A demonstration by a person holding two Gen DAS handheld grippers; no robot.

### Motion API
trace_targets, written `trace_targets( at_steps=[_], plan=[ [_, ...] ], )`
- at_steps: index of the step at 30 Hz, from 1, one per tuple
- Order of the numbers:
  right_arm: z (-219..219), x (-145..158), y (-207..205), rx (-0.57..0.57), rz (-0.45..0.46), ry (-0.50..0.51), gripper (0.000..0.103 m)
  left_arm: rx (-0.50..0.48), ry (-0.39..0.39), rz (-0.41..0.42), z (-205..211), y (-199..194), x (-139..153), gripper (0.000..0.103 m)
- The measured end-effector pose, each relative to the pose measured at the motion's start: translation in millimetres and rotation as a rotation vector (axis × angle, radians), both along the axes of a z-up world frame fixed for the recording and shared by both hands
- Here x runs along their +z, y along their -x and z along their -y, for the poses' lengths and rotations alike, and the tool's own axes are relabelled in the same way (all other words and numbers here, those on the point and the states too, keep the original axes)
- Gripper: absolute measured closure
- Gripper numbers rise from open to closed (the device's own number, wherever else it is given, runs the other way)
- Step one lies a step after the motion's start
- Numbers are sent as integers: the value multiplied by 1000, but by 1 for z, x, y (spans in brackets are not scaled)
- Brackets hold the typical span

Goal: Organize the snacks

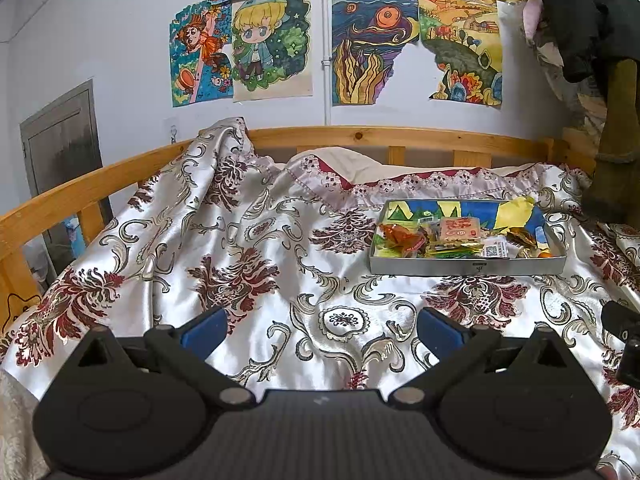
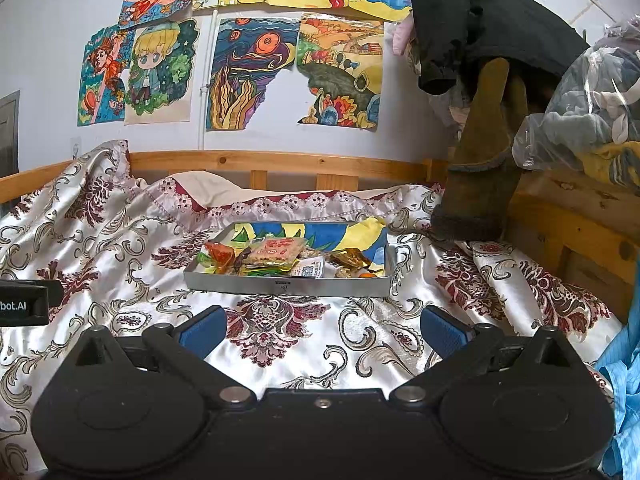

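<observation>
Through the left wrist view, the left gripper (image 1: pixel 320 330) is hovering low over the bed's shiny silver bedspread with dark red floral patterns (image 1: pixel 248 264), its blue-padded jaws spread wide and holding nothing. The shallow grey metal tray lined with a colourful drawing (image 1: pixel 468 267) is sitting ahead and to the right of this gripper, well apart from it. The heap of small wrapped snacks (image 1: pixel 460 238) is lying inside the tray, crowded toward its near wall, with a pale square packet printed in red (image 1: pixel 459 229) resting on top. I am seeing no snack loose on the bedspread around the tray. The wooden bed rail (image 1: pixel 360 136) is running behind the tray.

Through the right wrist view, the right gripper (image 2: pixel 322 332) is also standing released and empty, pointing almost straight at the tray's near wall, with the tray just ahead of it. The snacks are sitting bunched in the tray's front half, leaving the back bare. A brown boot-like thing (image 2: pixel 476 184) is standing right of the tray.

With everything gathered in the tray, this could equally be a finished tidy-up or a jumble waiting to be sorted; both grippers are hanging back, seemingly because nothing here needs holding.
</observation>
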State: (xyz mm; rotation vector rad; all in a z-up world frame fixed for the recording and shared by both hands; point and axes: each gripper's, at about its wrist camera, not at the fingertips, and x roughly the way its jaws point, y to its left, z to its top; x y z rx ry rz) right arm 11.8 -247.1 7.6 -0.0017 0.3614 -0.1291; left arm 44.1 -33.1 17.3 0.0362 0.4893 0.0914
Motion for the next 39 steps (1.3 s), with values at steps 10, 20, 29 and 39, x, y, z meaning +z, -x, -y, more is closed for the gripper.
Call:
trace_targets(
  at_steps=[10,20,29,39],
  plan=[
    [0,0,0,0,-1,1,1,0,-1,-1,1,0,0,0],
    [-1,1,0,1,-1,3,1,1,-1,-1,2,1,0,0],
    [-1,1,0,0,-2,4,1,-1,-1,-17,1,1,-5,0],
    [-2,1,0,1,-3,5,1,-7,-6,-29,2,0,-6,0]
  ],
)
